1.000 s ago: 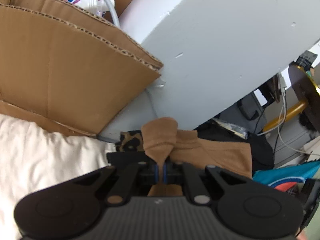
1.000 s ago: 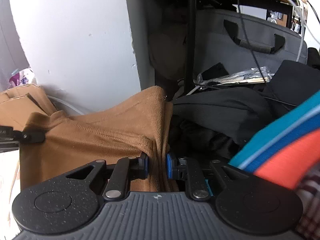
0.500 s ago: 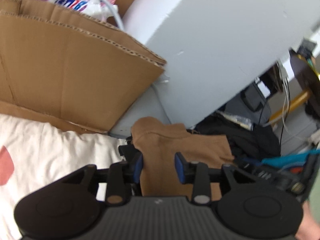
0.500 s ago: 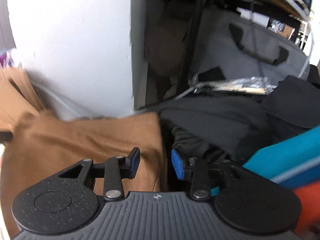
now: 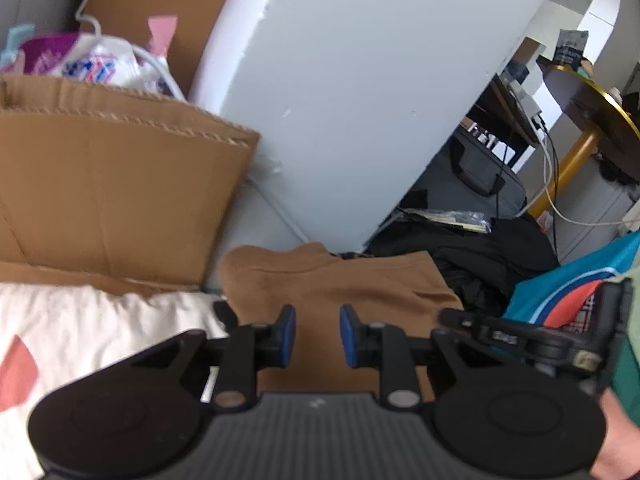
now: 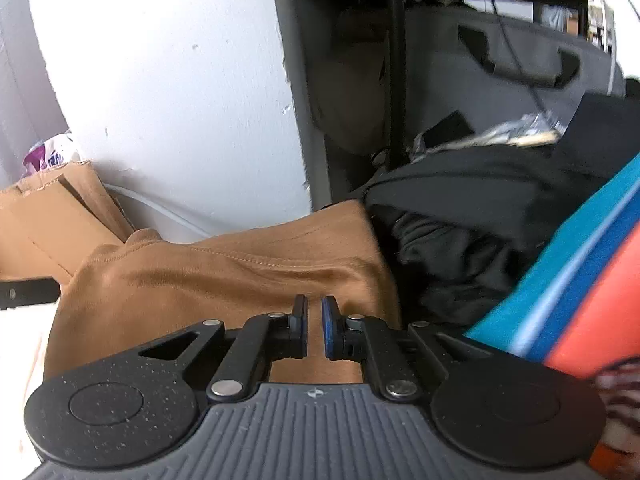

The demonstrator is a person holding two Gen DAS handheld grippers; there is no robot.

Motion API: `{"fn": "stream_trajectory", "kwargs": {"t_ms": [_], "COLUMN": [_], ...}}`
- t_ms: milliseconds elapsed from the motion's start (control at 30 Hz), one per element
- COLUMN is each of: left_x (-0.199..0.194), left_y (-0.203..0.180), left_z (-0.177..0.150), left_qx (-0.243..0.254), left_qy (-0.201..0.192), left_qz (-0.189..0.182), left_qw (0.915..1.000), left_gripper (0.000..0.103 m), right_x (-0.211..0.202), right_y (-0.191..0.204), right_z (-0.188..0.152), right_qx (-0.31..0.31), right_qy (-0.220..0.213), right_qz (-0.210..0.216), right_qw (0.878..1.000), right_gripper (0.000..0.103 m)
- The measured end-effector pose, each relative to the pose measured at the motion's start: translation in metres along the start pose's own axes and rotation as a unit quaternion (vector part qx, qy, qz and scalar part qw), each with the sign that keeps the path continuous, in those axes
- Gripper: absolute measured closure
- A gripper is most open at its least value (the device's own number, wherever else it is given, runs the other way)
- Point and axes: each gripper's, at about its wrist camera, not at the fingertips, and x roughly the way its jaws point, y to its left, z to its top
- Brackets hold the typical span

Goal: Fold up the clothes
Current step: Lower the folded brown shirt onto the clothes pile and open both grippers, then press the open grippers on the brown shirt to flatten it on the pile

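Both pinches on the brown garment [image 5: 336, 280] are gone now: a second ago we had cloth bunched in each gripper, and now it lies flat, folded, below us. Our left gripper [image 5: 317, 334] has just been closing a little yet stands open, pads apart with nothing pinched; our right gripper [image 6: 315, 330] has just been closing too, its jaws nearly together, a thin gap showing and no cloth in it. We judge the garment light, soft and floppy, so we'd take it by a corner or the stitched hem [image 6: 280, 264], never mid-panel. It rests on the cream sheet [image 5: 80, 320], its far edge near the white panel [image 5: 360, 80]. Beyond to the left stands a cardboard box [image 5: 112, 184]; to the right a black heap of clothes [image 6: 460, 220] touches the brown edge, with a blue and orange garment [image 6: 580, 272] crowding in.
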Motion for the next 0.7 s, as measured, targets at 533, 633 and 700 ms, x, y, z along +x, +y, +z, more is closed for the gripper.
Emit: {"fn": "stream_trajectory", "kwargs": {"t_ms": [533, 633, 700], "left_x": [0.000, -0.006, -0.008], "left_y": [-0.014, -0.017, -0.020], "left_z": [-0.014, -0.018, -0.022], "left_qx": [0.047, 0.048, 0.049], "left_qy": [0.018, 0.014, 0.013], "left_qz": [0.028, 0.029, 0.032], "left_qw": [0.9983, 0.9983, 0.9982], "left_gripper": [0.073, 0.061, 0.053], "right_x": [0.013, 0.002, -0.006], "right_y": [-0.001, 0.010, 0.012], "right_z": [0.026, 0.018, 0.009], "right_qx": [0.001, -0.022, -0.033], "right_qy": [-0.026, -0.024, -0.026], "right_qz": [-0.016, -0.010, -0.004], "right_qw": [1.000, 0.999, 0.999], "right_gripper": [0.093, 0.093, 0.093]}}
